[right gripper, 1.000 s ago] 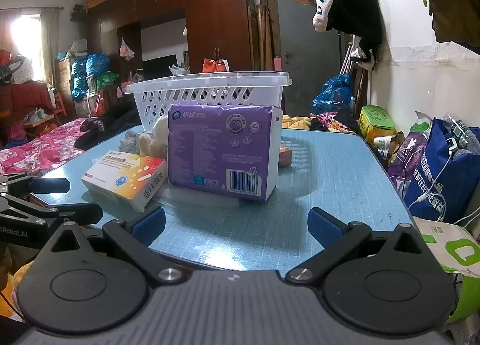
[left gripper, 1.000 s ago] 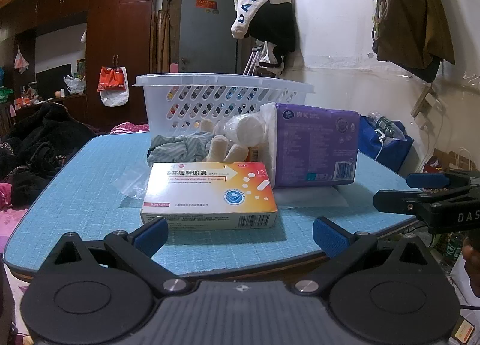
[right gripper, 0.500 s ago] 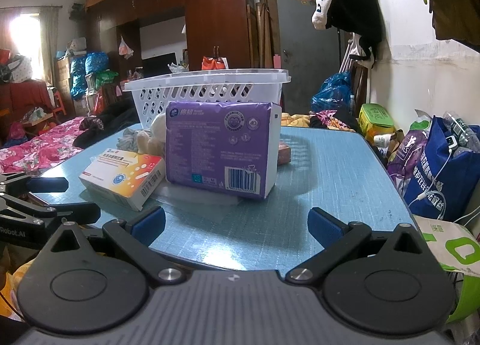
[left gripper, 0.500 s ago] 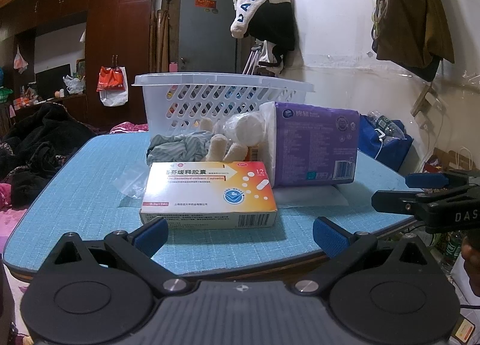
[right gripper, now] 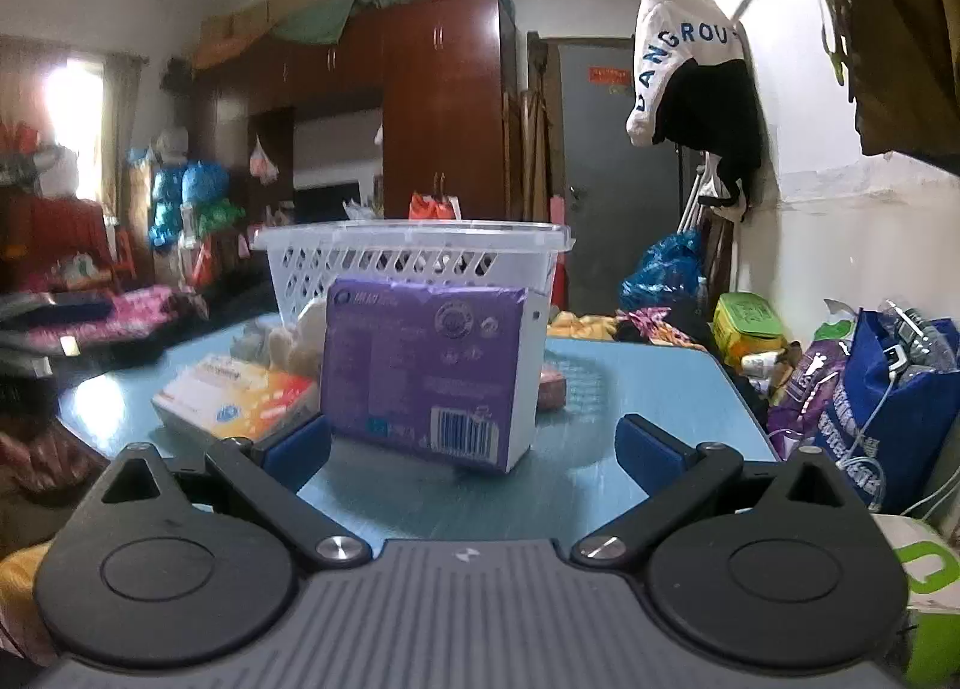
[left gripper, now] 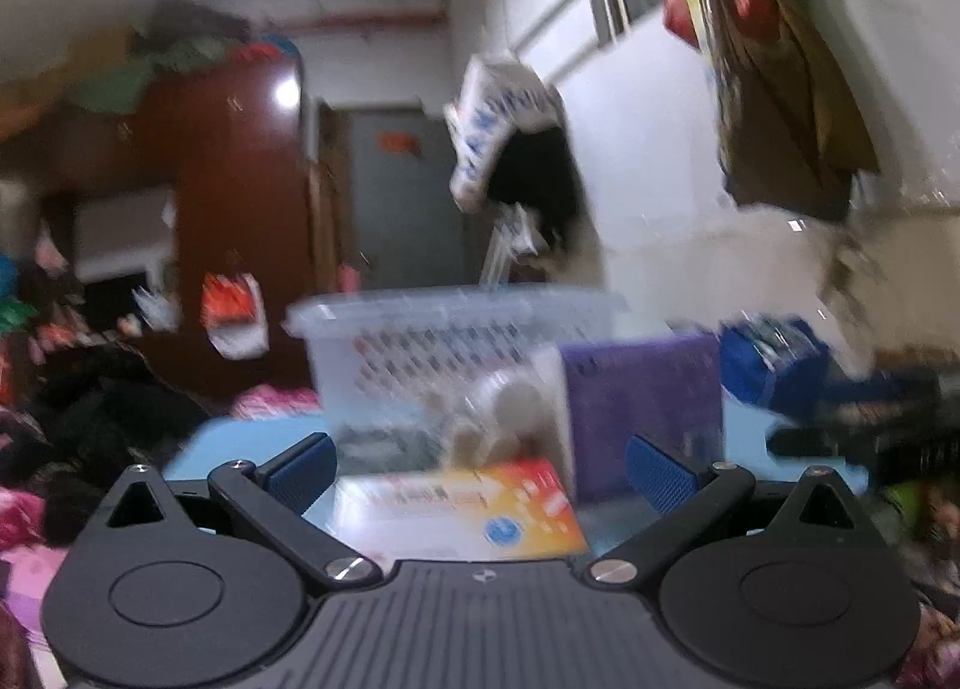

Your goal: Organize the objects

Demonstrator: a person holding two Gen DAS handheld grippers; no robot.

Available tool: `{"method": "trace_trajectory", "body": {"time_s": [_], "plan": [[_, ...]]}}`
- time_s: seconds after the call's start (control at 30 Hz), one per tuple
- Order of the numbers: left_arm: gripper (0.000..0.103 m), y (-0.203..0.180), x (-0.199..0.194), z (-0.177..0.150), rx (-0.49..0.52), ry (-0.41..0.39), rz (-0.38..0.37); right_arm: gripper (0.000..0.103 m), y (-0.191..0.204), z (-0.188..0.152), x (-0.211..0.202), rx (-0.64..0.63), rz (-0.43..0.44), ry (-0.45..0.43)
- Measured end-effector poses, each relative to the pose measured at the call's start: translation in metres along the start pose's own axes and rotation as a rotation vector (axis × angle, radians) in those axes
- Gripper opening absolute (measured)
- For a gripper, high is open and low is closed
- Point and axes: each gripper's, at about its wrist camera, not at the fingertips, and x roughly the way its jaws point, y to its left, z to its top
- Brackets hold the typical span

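An orange and white medicine box lies on the blue table, just ahead of my open, empty left gripper; this view is blurred. A purple tissue pack stands upright on the table, close in front of my open, empty right gripper. The box also shows in the right wrist view, left of the pack. The pack shows in the left wrist view. A white slotted basket stands behind them. A pale stuffed toy lies between box and basket.
A blue bag and other bags stand off the table's right edge. A white and black garment hangs on the right wall. A dark wardrobe stands at the back. Clutter and bedding lie to the left.
Both grippers have moved forward over the table edge and tilted upward. The medicine box and the tissue pack now sit closer to the fingertips. The left wrist view has gone blurred with motion.
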Motion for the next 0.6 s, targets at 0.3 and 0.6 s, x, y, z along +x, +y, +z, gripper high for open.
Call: {"method": "trace_trajectory", "body": {"time_s": [0.3, 0.6], "plan": [[0.098, 0.003, 0.032, 0.01, -0.062, 0.045, -0.224, 0.101, -0.041, 0.014, 0.013, 0.15, 0.072, -0.034], [0.092, 0.01, 0.071, 0.019, -0.114, 0.07, -0.311, 0.089, -0.044, 0.024, 0.029, 0.125, 0.101, -0.034]]}}
